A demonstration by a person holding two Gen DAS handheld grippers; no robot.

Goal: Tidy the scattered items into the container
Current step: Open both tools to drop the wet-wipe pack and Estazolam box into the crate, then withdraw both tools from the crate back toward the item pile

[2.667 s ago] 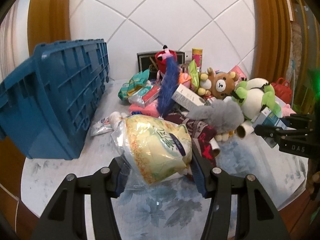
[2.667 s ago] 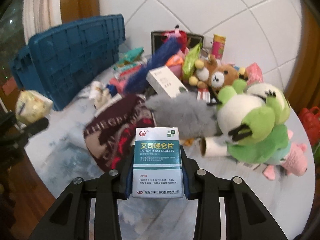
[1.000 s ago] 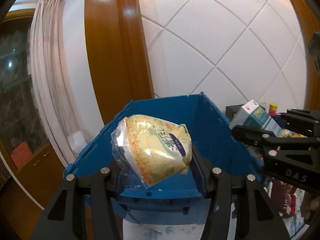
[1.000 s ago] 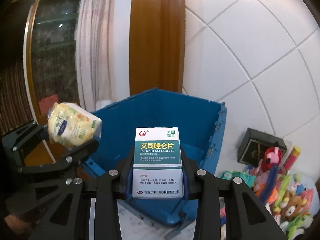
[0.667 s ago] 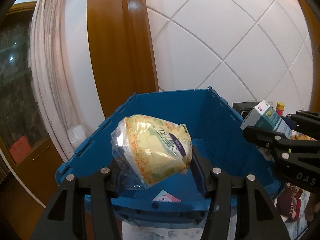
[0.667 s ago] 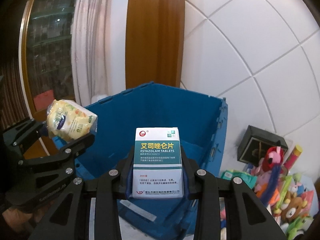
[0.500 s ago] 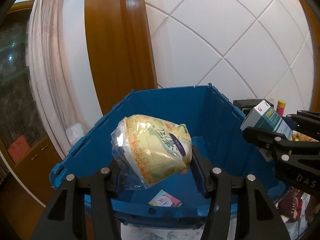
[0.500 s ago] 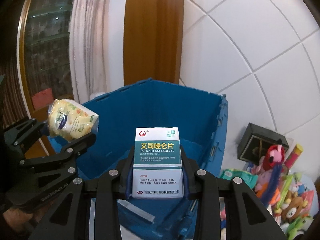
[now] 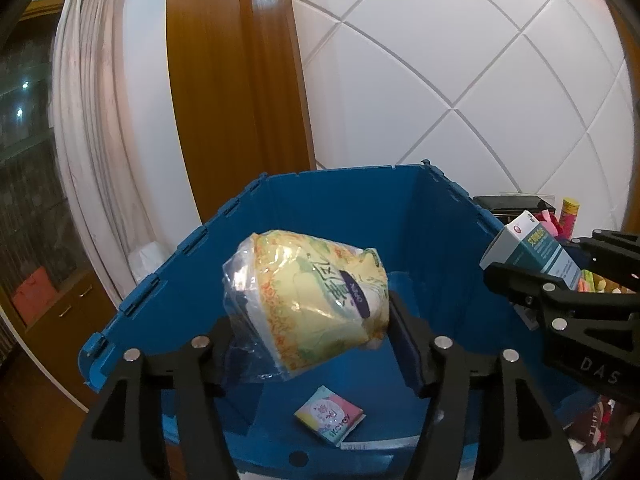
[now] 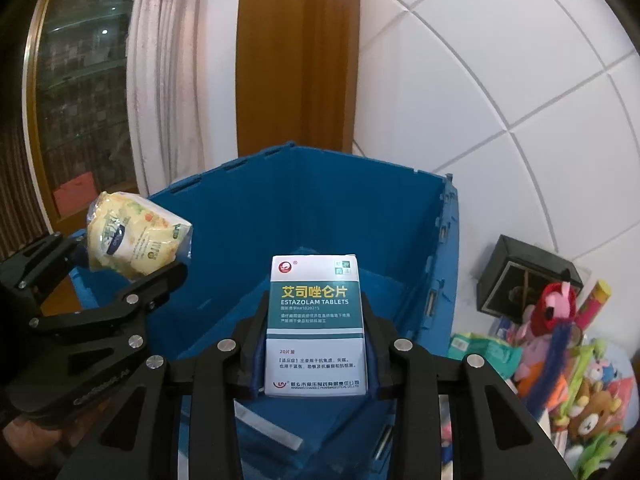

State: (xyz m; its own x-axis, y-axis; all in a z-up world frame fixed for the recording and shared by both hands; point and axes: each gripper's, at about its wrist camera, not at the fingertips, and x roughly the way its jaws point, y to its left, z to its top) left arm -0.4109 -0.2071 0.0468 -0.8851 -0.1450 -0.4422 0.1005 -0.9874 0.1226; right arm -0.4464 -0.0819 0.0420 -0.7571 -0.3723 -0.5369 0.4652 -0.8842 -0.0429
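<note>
My left gripper [image 9: 310, 332] is shut on a yellow plastic-wrapped packet [image 9: 308, 300] and holds it above the open blue crate [image 9: 352, 216]. The same yellow packet [image 10: 132, 236] and left gripper [image 10: 120, 276] show at the left of the right wrist view. My right gripper [image 10: 316, 340] is shut on a white and teal tablet box [image 10: 316, 324], held over the blue crate [image 10: 320, 200]. That tablet box [image 9: 532, 248] shows at the right of the left wrist view. A small pink and green sachet [image 9: 330, 418] lies on the crate floor.
A heap of soft toys and packets [image 10: 568, 372] lies on the table right of the crate, with a black box [image 10: 528, 280] against the white tiled wall. A wooden pillar [image 9: 236, 80] and a curtain [image 9: 92, 120] stand behind the crate.
Both grippers have carried their items from the table pile up over the crate. In the last second they edged forward, so more of the crate's inside and the sachet on its floor show.
</note>
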